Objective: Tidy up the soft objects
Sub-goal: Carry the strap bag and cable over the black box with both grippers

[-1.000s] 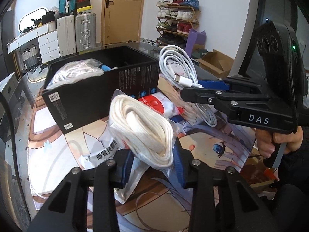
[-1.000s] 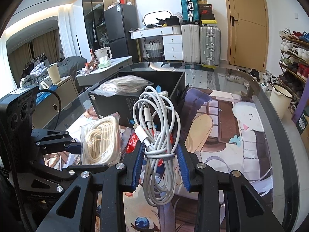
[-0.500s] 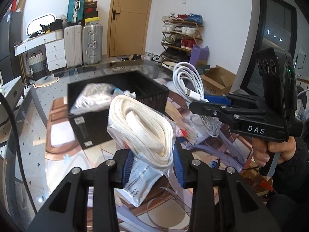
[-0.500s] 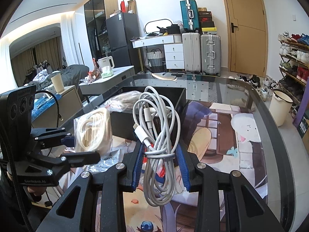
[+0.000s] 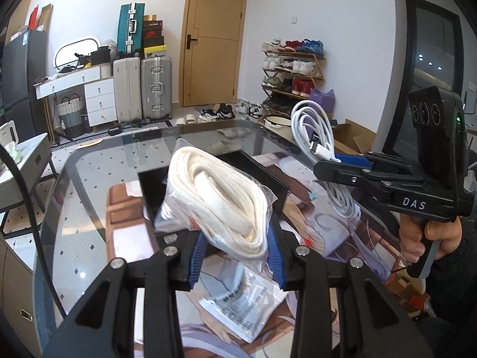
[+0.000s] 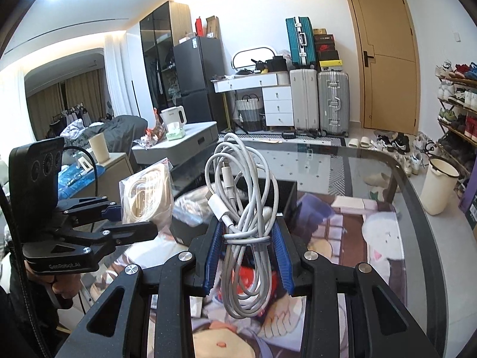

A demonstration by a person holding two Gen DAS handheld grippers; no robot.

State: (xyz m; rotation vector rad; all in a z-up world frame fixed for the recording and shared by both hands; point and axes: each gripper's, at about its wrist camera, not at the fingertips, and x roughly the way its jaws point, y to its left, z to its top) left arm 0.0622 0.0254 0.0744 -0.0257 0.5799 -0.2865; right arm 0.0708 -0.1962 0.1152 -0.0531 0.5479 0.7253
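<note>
My left gripper [image 5: 237, 253] is shut on a clear bag of coiled white rope [image 5: 217, 197] and holds it high above the table; the bag also shows in the right wrist view [image 6: 147, 194]. My right gripper [image 6: 247, 256] is shut on a bundled white charging cable [image 6: 244, 208], also lifted; the cable shows in the left wrist view [image 5: 316, 137]. The open black box [image 5: 262, 176] sits on the table below and beyond both, with a plastic bag [image 6: 190, 205] inside it.
A printed white packet [image 5: 241, 307] and a red-and-white packet [image 6: 250, 277] lie on the illustrated mat [image 6: 381, 238] of the glass table [image 6: 417, 197]. A grey side table [image 6: 184, 143] stands to the left. Suitcases, drawers and a shoe rack stand beyond.
Both grippers have risen with their loads and tilted forward. The black box now appears lower and farther below the rope bag and the cable.
</note>
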